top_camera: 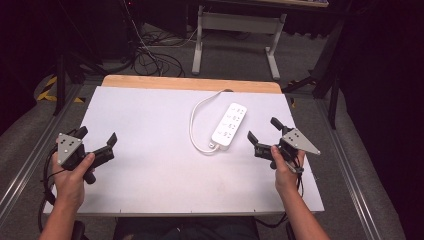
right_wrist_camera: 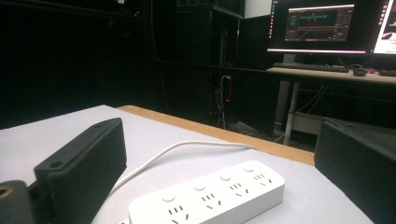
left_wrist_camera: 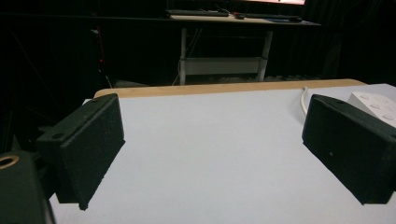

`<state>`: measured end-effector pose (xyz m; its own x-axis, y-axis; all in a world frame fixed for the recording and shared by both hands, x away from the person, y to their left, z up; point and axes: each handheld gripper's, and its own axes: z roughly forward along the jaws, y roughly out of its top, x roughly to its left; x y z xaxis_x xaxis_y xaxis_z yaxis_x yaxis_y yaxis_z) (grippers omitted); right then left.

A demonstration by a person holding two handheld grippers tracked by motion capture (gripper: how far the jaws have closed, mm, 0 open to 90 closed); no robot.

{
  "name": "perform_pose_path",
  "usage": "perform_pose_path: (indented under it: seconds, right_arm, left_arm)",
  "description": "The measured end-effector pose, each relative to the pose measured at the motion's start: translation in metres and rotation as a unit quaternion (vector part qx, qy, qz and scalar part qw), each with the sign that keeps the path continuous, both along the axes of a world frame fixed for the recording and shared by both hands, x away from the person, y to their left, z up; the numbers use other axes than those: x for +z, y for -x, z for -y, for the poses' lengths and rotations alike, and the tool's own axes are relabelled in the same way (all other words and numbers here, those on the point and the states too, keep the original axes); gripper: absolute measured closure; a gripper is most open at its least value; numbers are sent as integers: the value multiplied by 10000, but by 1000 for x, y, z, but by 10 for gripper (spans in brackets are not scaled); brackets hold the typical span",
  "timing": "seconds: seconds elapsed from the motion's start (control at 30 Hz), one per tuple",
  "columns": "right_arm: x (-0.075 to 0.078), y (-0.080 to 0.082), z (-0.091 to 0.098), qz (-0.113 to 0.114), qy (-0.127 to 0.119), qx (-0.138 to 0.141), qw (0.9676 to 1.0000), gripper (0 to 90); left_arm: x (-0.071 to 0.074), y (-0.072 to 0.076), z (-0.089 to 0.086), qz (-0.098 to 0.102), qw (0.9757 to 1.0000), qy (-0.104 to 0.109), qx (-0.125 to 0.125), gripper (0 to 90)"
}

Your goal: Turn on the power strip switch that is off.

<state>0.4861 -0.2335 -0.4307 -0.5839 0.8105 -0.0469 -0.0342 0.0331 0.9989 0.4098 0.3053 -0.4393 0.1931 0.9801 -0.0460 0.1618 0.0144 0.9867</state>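
A white power strip (top_camera: pixel 229 124) with several sockets lies flat on the white table (top_camera: pixel 150 125), right of centre, and its white cord (top_camera: pixel 194 125) loops back toward the far edge. My right gripper (top_camera: pixel 263 128) hovers open just right of the strip, which sits close ahead between its jaws in the right gripper view (right_wrist_camera: pixel 210 198). At the table's left edge a hand holds my left gripper (top_camera: pixel 96 136) open, nothing between its jaws. In the left gripper view a corner of the power strip (left_wrist_camera: pixel 376 103) shows past the right jaw.
A wooden strip (top_camera: pixel 192 83) runs along the table's far edge. Beyond it on the grey floor stand a white desk frame (top_camera: pixel 237 30) and tangled cables (top_camera: pixel 150 55). Monitors (right_wrist_camera: pixel 317 25) and a keyboard (right_wrist_camera: pixel 310 66) sit on a desk behind.
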Motion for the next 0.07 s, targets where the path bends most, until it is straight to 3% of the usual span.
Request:
perform_pose_path:
  seconds: [0.07]
  right_arm:
    - [0, 0, 0, -4, 4, -4, 10000, 28]
  left_arm:
    - [0, 0, 0, 0, 10000, 0, 0, 62]
